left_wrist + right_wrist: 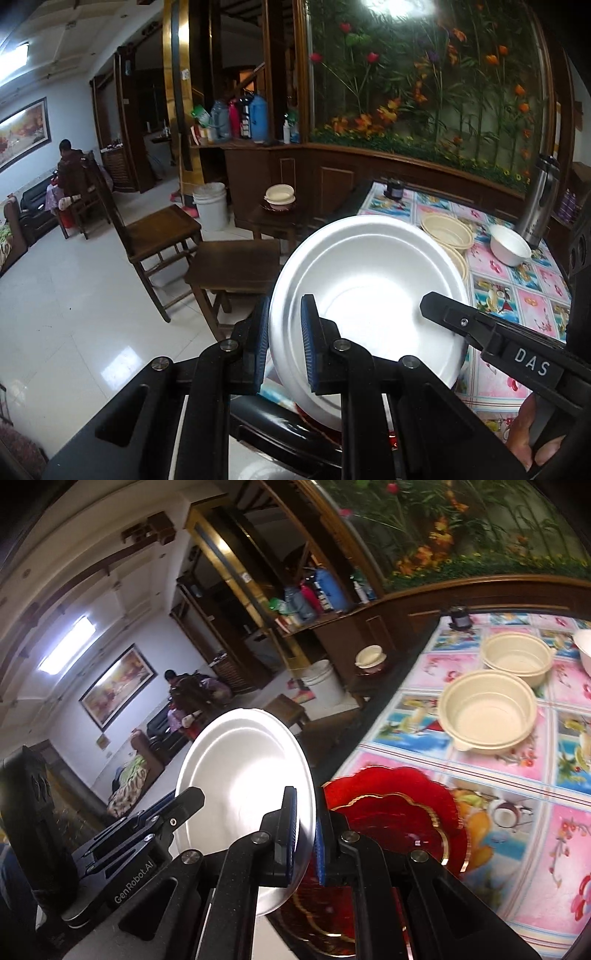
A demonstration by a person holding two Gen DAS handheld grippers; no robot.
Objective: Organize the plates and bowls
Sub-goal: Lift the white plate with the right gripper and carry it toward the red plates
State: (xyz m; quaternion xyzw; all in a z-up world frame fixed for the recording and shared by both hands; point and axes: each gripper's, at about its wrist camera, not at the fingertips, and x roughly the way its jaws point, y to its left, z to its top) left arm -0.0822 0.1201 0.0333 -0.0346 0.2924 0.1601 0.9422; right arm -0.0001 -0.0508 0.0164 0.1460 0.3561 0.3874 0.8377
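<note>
A white foam plate (369, 295) is held tilted above the table's near left edge. My left gripper (284, 339) is shut on its left rim. My right gripper (306, 834) is shut on its right rim; its finger shows in the left wrist view (450, 314). The plate also shows in the right wrist view (243, 771), with the left gripper (181, 812) at its far rim. Red scalloped plates with gold edges (402, 812) lie stacked below it. Two cream bowls (487, 709) (517, 657) stand beyond, and a white bowl (509, 247) stands further right.
The table has a flowered cloth (517, 775). A steel thermos (539, 206) and a small dark jar (393, 188) stand at its far side. Wooden chairs (159, 236) and a stool (232, 269) stand left of the table. More cream bowls (280, 195) sit on a side table.
</note>
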